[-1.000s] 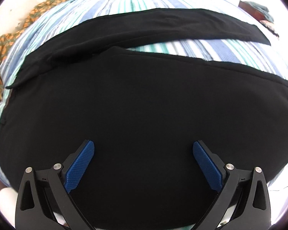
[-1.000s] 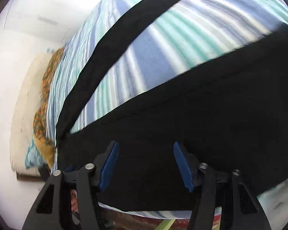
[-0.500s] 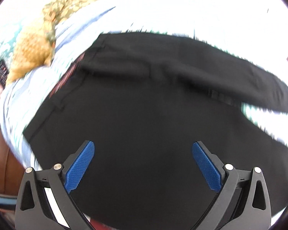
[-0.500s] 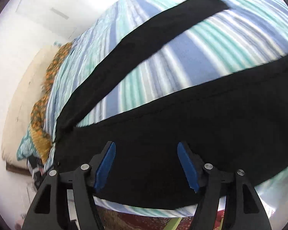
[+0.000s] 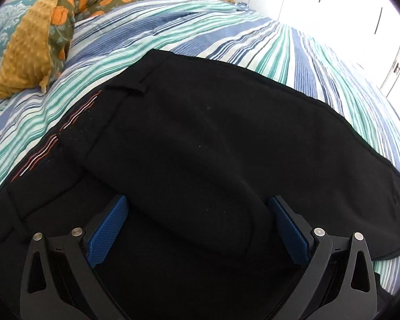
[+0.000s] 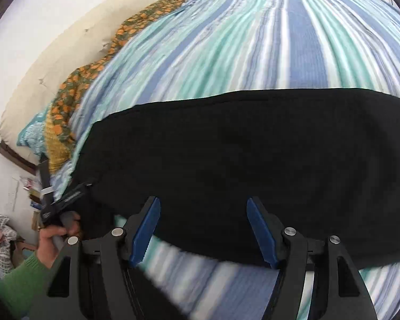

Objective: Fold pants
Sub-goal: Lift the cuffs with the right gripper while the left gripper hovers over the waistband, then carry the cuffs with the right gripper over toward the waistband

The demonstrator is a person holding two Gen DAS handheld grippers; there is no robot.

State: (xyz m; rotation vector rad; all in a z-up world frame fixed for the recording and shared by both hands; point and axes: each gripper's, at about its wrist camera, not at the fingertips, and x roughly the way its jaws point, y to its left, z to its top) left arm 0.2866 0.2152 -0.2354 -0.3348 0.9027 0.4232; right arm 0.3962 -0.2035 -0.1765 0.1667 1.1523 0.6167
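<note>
Black pants (image 5: 213,138) lie on a striped bed, folded lengthwise so one leg rests on the other. The waistband with a belt loop (image 5: 136,90) points to the upper left in the left wrist view. My left gripper (image 5: 200,226) is open, low over the waist end, with cloth bulging between its blue pads. In the right wrist view the pants (image 6: 253,154) form one wide black band across the bed. My right gripper (image 6: 202,229) is open over their near edge, holding nothing. The left gripper (image 6: 58,200) and its hand show at the pants' left end.
The blue, teal and white striped bedcover (image 5: 226,26) extends beyond the pants. A mustard and orange floral blanket (image 5: 40,40) is bunched at the head of the bed. A cream headboard (image 6: 66,48) stands behind it. Clutter lies on the floor at left (image 6: 2,229).
The far leg that lay apart across the stripes now lies on the near leg, leaving one black band. Both grippers have swung toward the waist and near edge. Both stay open.
</note>
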